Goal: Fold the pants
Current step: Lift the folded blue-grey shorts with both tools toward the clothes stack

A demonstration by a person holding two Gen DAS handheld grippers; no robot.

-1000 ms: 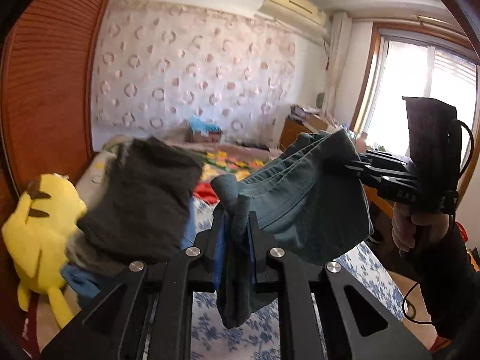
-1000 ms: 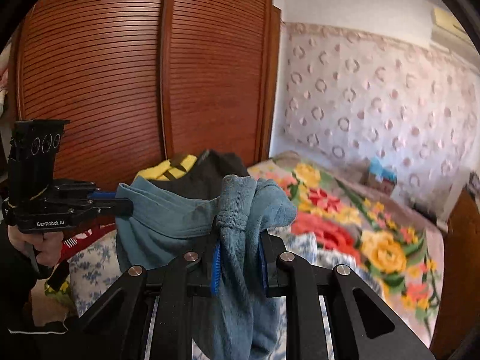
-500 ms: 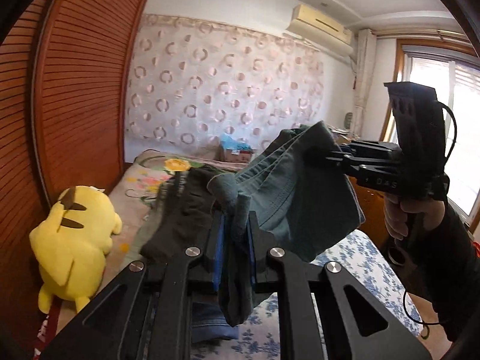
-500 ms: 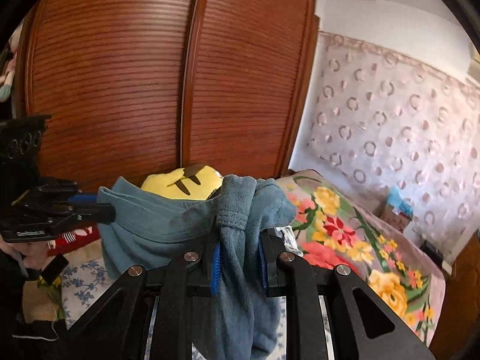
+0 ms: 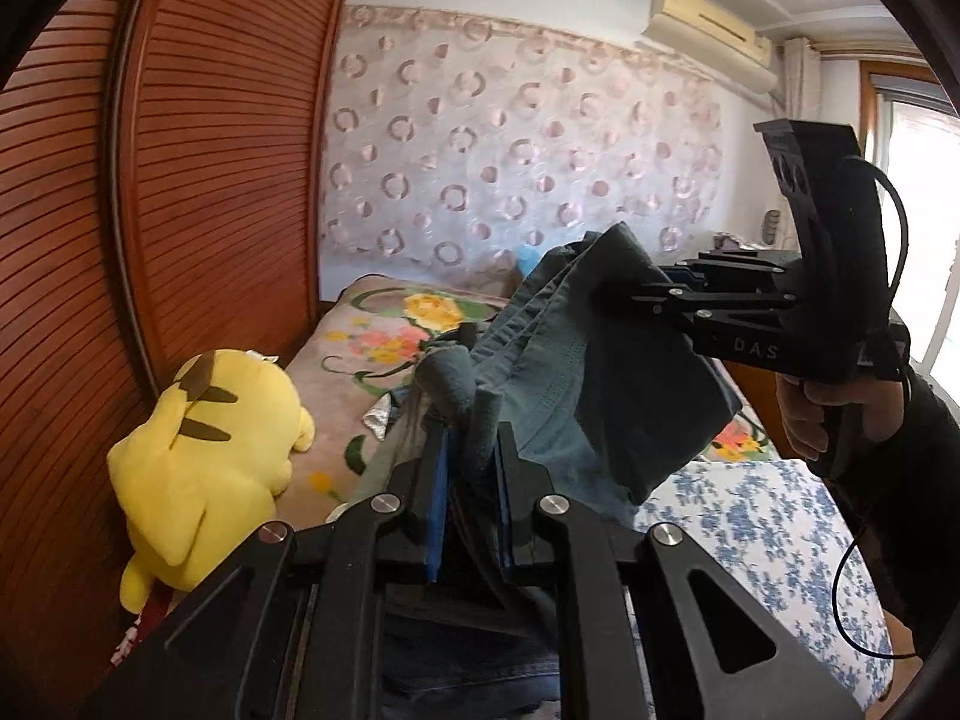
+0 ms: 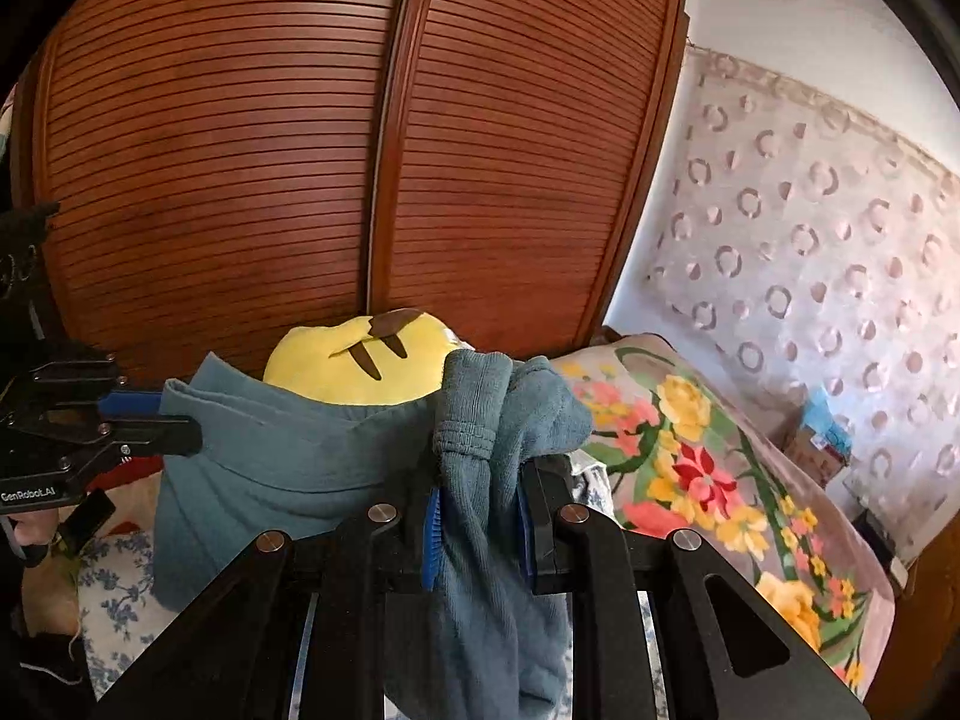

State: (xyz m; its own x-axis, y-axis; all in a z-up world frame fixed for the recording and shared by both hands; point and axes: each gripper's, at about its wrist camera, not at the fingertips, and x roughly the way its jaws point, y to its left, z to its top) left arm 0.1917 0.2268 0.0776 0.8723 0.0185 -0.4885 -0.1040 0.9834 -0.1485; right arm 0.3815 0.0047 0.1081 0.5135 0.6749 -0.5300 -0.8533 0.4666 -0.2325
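Bright daylight from the blown-out window (image 5: 918,228), strong fisheye bending with black vignetted corners, slight softness throughout

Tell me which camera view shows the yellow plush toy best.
The left wrist view. There the yellow plush toy lies beside the wooden wardrobe, with its head, ears and body in sight. In the right wrist view only the top of its head shows, because the blue-green pants hide the rest.
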